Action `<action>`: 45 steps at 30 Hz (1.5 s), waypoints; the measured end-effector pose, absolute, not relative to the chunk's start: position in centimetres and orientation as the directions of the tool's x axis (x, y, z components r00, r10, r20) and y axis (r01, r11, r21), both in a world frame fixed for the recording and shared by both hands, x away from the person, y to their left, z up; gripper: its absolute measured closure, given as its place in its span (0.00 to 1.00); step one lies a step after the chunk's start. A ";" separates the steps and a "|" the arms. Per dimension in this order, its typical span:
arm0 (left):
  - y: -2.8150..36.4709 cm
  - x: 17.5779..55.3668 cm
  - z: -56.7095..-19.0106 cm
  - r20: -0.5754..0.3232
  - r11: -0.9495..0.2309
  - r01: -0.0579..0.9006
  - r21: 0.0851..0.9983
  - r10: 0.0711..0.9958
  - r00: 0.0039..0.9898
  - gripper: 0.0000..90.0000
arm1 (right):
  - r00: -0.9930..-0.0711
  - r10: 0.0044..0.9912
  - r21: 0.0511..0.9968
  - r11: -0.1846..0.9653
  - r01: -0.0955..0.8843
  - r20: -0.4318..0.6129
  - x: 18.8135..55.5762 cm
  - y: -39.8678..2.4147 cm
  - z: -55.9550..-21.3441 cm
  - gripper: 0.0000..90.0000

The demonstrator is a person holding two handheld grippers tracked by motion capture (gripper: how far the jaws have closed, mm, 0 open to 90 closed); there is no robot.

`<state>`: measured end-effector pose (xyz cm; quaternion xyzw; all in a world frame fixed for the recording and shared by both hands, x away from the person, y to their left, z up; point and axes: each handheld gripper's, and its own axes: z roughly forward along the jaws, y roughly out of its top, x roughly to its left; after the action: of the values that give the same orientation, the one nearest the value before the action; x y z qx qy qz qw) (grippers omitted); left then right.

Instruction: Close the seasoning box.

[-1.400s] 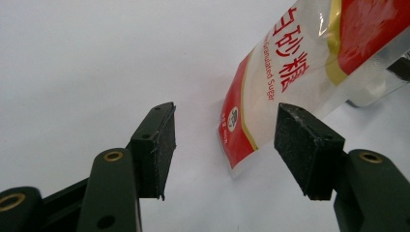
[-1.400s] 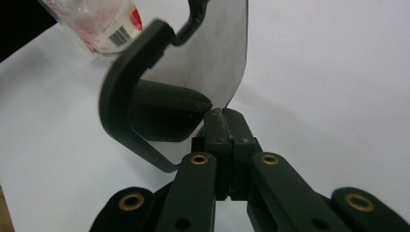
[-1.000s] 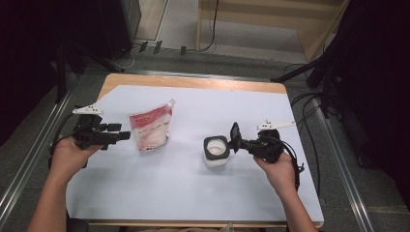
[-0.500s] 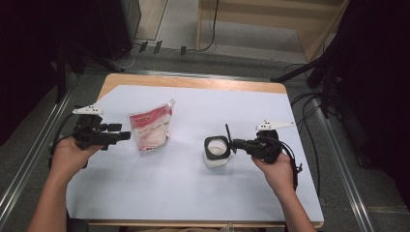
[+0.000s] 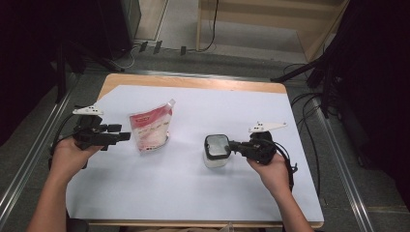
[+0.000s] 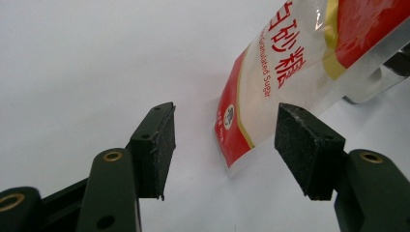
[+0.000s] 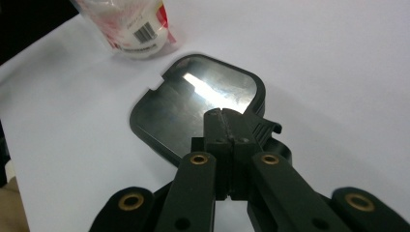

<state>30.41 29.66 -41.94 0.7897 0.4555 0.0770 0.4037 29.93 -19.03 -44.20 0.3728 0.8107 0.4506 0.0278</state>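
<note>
Lid [image 7: 198,104] under shut right gripper [image 7: 225,118] tips.

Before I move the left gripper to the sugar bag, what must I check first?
1. Left gripper jaws open: ok.
2. Sugar bag lying flat on the table, nothing on it: ok.
3. Left pads touching the bag: not ok, still apart.
4. Right gripper jaws shut: ok.
5. Right jaws really pinching the dark lid: cannot tell.
</note>
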 end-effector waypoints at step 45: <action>30.0 30.4 -42.3 -0.247 -0.249 0.661 0.708 0.790 0.561 0.41 | -0.586 0.781 0.783 0.221 0.582 0.215 32.0 -25.8 -48.2 0.27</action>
<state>30.38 29.99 -42.33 0.7861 0.4614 0.0799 0.4034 32.03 -25.85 -48.24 0.4407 0.7732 0.4418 0.1131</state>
